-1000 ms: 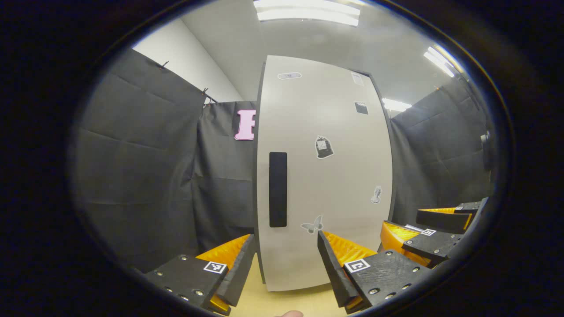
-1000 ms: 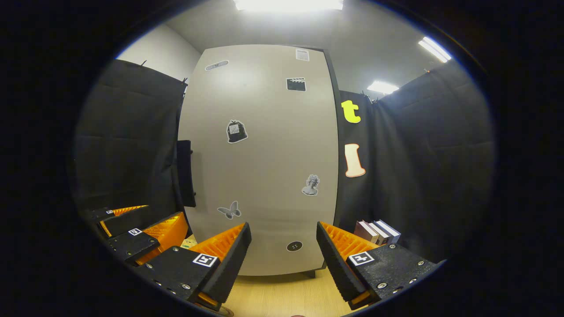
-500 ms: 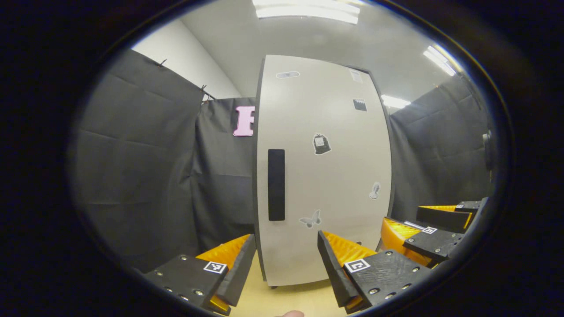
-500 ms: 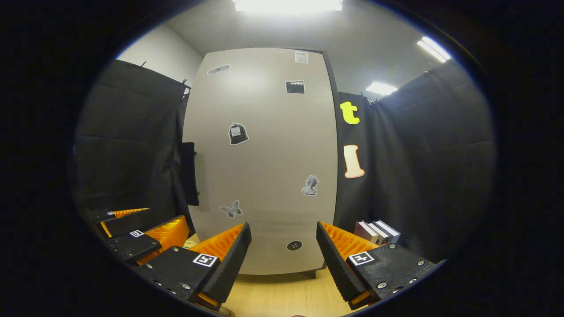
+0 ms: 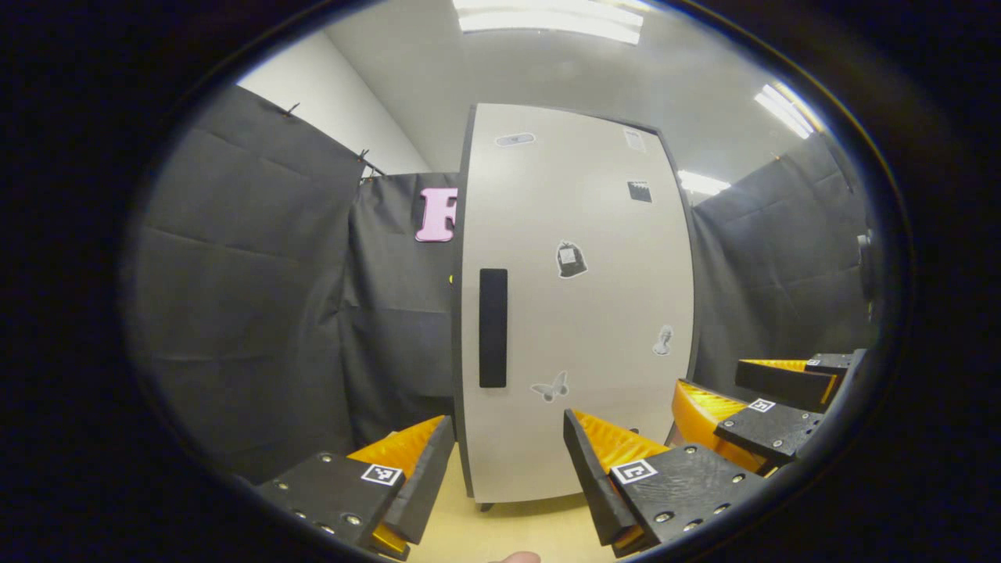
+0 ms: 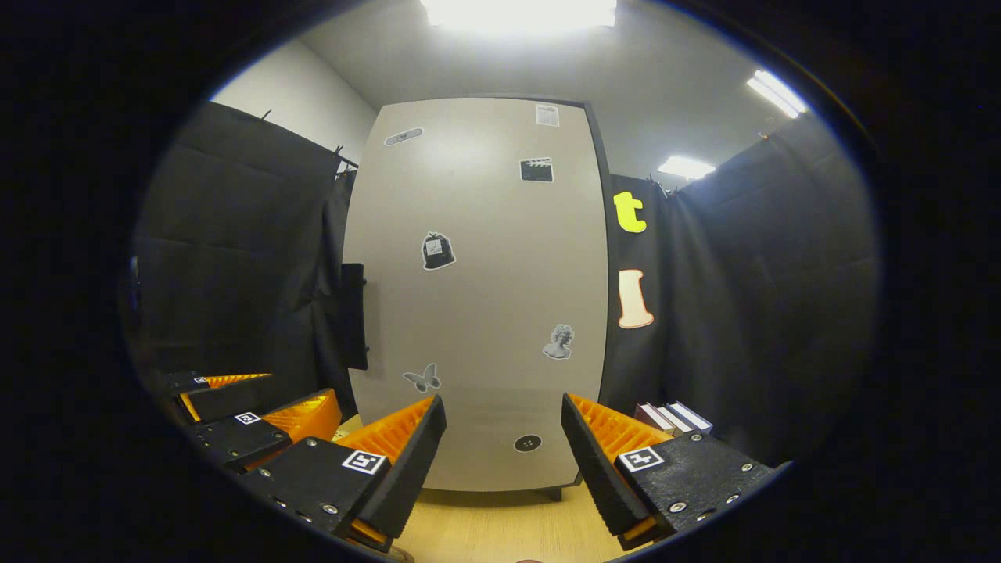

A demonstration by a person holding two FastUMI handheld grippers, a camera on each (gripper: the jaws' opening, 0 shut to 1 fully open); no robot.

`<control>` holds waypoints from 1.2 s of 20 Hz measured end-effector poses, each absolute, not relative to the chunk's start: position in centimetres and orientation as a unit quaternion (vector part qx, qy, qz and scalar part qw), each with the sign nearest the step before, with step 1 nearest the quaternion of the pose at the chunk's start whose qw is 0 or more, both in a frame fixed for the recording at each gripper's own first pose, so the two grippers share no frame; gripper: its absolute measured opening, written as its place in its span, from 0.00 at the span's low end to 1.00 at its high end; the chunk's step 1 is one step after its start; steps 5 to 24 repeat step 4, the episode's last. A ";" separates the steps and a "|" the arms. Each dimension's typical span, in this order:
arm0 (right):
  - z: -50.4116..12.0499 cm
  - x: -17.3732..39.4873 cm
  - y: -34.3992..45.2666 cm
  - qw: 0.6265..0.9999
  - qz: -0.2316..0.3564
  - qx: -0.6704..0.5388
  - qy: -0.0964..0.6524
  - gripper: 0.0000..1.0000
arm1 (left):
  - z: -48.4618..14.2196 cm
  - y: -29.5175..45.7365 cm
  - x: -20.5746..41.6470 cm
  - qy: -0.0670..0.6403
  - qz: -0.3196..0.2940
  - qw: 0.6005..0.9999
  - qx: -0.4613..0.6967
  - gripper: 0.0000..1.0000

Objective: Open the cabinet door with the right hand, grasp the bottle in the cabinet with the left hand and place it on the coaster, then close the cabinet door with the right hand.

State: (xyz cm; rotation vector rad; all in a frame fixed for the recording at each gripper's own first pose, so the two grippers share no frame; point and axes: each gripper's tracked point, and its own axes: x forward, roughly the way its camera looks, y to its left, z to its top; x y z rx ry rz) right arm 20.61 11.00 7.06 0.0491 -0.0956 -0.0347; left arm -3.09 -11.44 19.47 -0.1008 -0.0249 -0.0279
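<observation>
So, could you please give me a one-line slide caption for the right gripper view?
Open right gripper faces the closed cabinet door, its handle at left, books at right.

Lab booth, black cloth walls (image 5: pixel 258 297), ceiling striplights (image 5: pixel 547 19)

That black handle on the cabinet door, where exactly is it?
The black handle stands upright near the left edge of the cabinet door, about mid-height, left of the butterfly sticker in the left gripper view.
</observation>
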 end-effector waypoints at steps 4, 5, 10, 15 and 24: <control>7.4 20.5 11.8 0.998 -0.007 0.023 -0.055 0.92 | 19.4 -10.9 -3.3 -0.015 -0.002 0.999 -0.052 0.87; 7.4 20.5 11.8 0.998 -0.007 0.023 -0.055 0.92 | 19.4 -10.9 -3.3 -0.015 -0.002 0.999 -0.052 0.87; 7.4 20.5 11.8 0.998 -0.007 0.023 -0.055 0.92 | 19.4 -10.9 -3.3 -0.015 -0.002 0.999 -0.052 0.87; 7.4 20.5 11.8 0.998 -0.007 0.023 -0.055 0.92 | 19.4 -10.9 -3.3 -0.015 -0.002 0.999 -0.052 0.87; 7.4 20.5 11.8 0.998 -0.007 0.023 -0.055 0.92 | 19.4 -10.9 -3.3 -0.015 -0.002 0.999 -0.052 0.87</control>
